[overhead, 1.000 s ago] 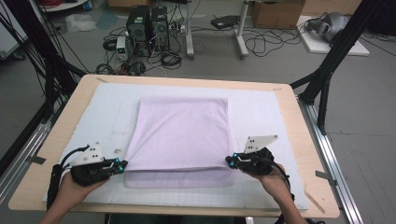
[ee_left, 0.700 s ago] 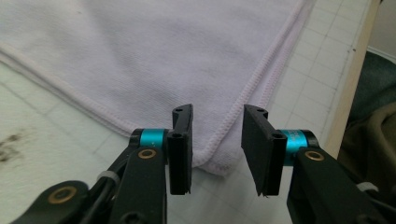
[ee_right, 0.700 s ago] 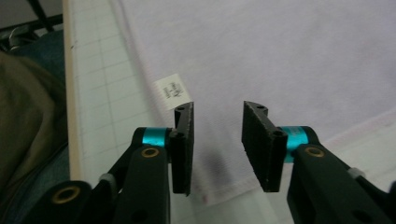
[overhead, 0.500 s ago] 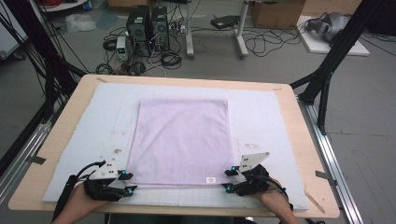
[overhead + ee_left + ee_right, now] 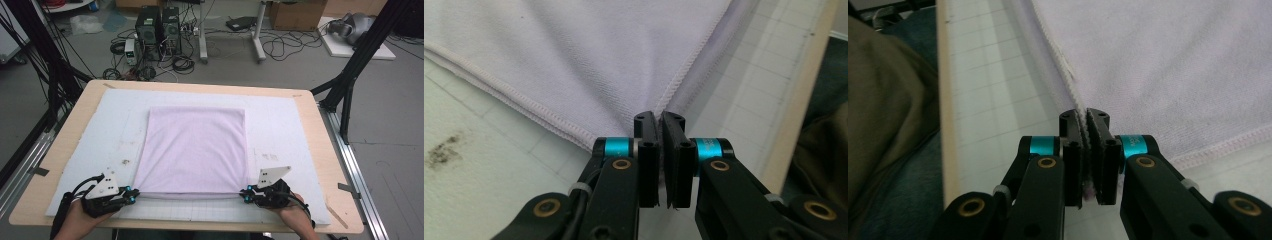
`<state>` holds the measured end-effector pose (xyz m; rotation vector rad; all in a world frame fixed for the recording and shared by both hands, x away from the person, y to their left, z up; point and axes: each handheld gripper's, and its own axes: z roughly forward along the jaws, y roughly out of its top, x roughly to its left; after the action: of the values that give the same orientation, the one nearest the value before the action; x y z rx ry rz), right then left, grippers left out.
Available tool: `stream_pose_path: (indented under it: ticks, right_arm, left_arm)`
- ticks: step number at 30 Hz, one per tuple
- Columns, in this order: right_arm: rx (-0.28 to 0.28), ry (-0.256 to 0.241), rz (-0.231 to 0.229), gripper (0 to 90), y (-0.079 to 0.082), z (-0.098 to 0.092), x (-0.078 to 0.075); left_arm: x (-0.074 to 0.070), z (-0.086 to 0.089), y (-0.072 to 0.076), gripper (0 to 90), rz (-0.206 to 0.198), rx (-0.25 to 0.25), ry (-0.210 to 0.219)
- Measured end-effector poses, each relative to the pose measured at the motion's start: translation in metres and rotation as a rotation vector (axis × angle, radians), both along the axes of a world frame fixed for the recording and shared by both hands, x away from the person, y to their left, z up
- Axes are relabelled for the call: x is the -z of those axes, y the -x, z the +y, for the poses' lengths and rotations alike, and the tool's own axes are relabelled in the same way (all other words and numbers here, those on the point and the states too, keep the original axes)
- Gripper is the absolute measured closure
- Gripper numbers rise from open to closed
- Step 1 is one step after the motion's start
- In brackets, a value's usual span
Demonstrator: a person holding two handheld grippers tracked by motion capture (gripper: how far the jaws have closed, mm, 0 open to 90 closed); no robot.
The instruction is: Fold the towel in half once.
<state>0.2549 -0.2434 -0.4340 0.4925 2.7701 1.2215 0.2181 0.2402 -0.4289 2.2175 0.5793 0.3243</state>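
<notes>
Both hand-held grippers, left [image 5: 131, 194] and right [image 5: 246, 193], stay clamped on towel [image 5: 195, 148] corners.

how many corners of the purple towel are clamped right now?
2. The left hand-held gripper pinches the near-left corner of the purple towel; the right hand-held gripper pinches the near-right. Far corners lie free.

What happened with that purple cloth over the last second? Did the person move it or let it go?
Both tools pulled toward the person's edge of the table, drawing the cloth's near corners with them, so the folded-over layer spread flat and the cloth now lies longer. The left tool and right tool remain clamped on those corners; nothing was let go. The cloth's far edge and the white mat stayed put.
</notes>
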Motion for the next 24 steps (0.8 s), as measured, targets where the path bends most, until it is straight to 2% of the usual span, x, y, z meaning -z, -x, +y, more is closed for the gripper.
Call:
stream_pose_path:
  ticks: [1, 2, 3, 5, 8, 10, 13, 16, 17, 19, 22, 24]
  right_arm:
    - [-0.012, 0.003, 0.01, 85.0, 0.002, 0.0, 0.001]
    - [-0.017, 0.008, 0.016, 80.2, 0.002, 0.001, 0.002]
    - [-0.019, 0.0, 0.027, 70.9, 0.002, 0.002, 0.003]
    - [-0.014, -0.055, 0.065, 61.6, -0.002, -0.001, 0.0]
    - [0.03, -0.104, 0.035, 48.7, -0.008, -0.006, -0.01]
    - [0.073, -0.118, 0.03, 46.1, -0.015, -0.009, -0.013]
    - [0.14, -0.134, 0.008, 40.5, -0.027, -0.012, -0.015]
    - [0.185, -0.119, 0.007, 35.5, -0.037, -0.011, -0.014]
    - [0.193, -0.116, 0.004, 33.4, -0.041, -0.01, -0.013]
    - [0.218, -0.114, 0.009, 30.7, -0.047, -0.009, -0.011]
    - [0.239, -0.122, 0.006, 28.3, -0.055, -0.008, -0.01]
    - [0.251, -0.123, -0.001, 26.0, -0.059, -0.006, -0.011]
  left_arm:
    - [0.001, 0.0, 0.002, 85.2, 0.004, 0.009, -0.007]
    - [0.002, -0.001, 0.002, 84.7, 0.006, 0.012, -0.007]
    - [0.003, -0.001, 0.001, 83.1, 0.018, 0.012, -0.001]
    - [0.003, 0.0, -0.002, 70.8, 0.038, 0.014, 0.021]
    - [-0.004, 0.002, -0.005, 59.4, 0.025, -0.005, 0.056]
    - [-0.009, 0.003, -0.011, 56.3, 0.008, -0.027, 0.071]
    - [-0.014, 0.005, -0.026, 52.5, 0.004, -0.067, 0.108]
    - [-0.014, 0.005, -0.04, 49.5, -0.011, -0.1, 0.128]
    - [-0.014, 0.004, -0.043, 49.2, -0.014, -0.111, 0.144]
    - [-0.014, 0.001, -0.051, 47.9, -0.027, -0.128, 0.149]
    - [-0.013, -0.003, -0.061, 46.7, -0.031, -0.154, 0.151]
    - [-0.011, -0.004, -0.066, 45.5, -0.026, -0.172, 0.17]
